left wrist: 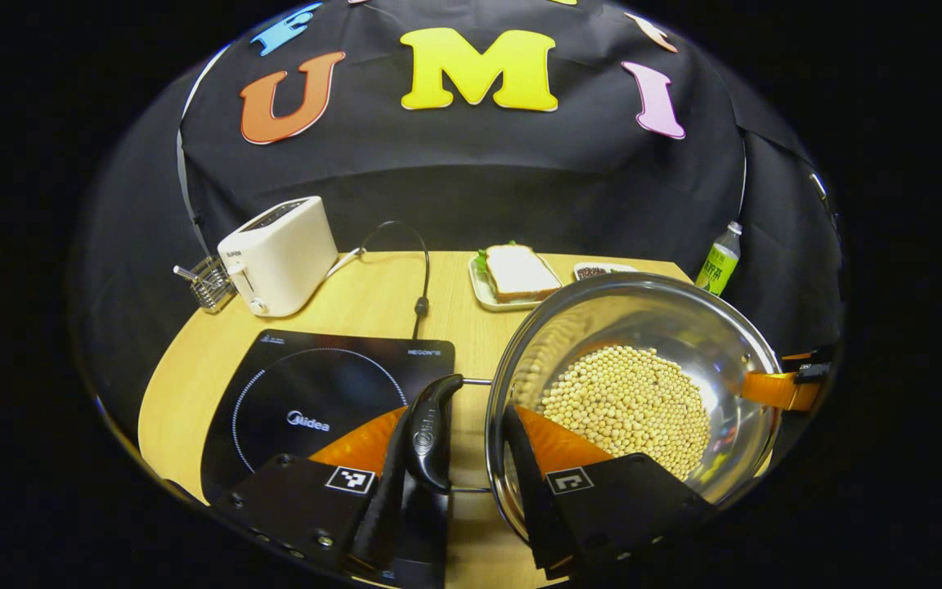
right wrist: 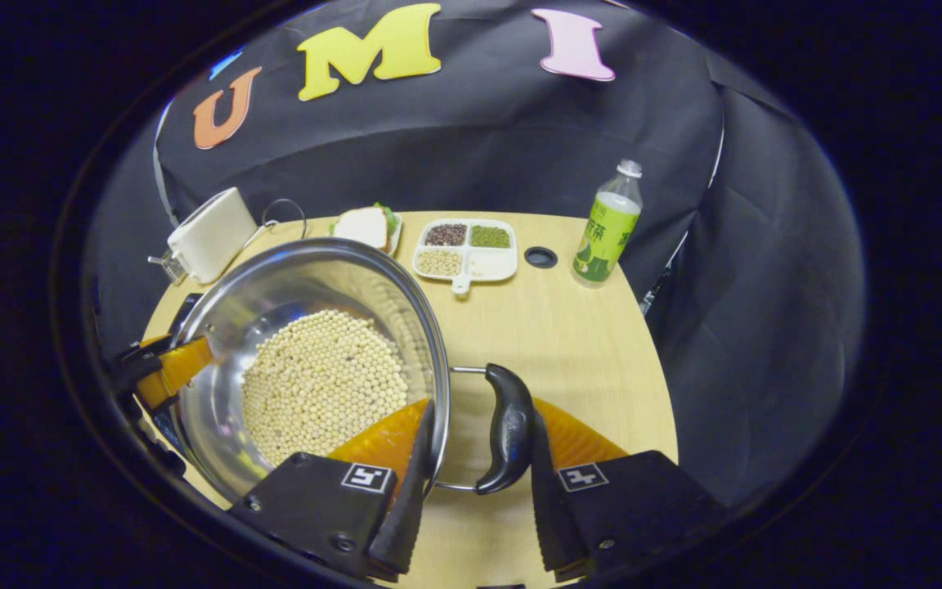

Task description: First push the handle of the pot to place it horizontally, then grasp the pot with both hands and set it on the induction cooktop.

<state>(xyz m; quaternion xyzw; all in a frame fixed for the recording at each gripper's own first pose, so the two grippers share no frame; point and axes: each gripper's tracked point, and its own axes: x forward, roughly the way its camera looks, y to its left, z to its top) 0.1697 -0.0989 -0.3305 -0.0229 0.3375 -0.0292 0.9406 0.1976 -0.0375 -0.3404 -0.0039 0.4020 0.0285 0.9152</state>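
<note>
The steel pot (left wrist: 667, 327), holding a heap of pale soybeans (left wrist: 626, 405), is to the right of the black induction cooktop (left wrist: 316, 393). My left gripper (left wrist: 456, 425) is shut across one black side handle (left wrist: 432, 429) and the pot wall, with one finger outside the handle and the other inside the rim. My right gripper (right wrist: 481, 413) is shut the same way across the opposite handle (right wrist: 508, 425) of the pot (right wrist: 291, 278). Each view shows the other gripper on the pot's far side (left wrist: 790, 386) (right wrist: 162, 368). I cannot tell whether the pot rests on the table (right wrist: 569, 343) or hangs just above it.
A white toaster (left wrist: 279, 254) with its cord stands behind the cooktop. A sandwich on a plate (left wrist: 516, 274) and a divided tray of grains (right wrist: 464, 245) sit at the back. A green bottle (right wrist: 608, 225) stands at the far right by a round hole (right wrist: 540, 257).
</note>
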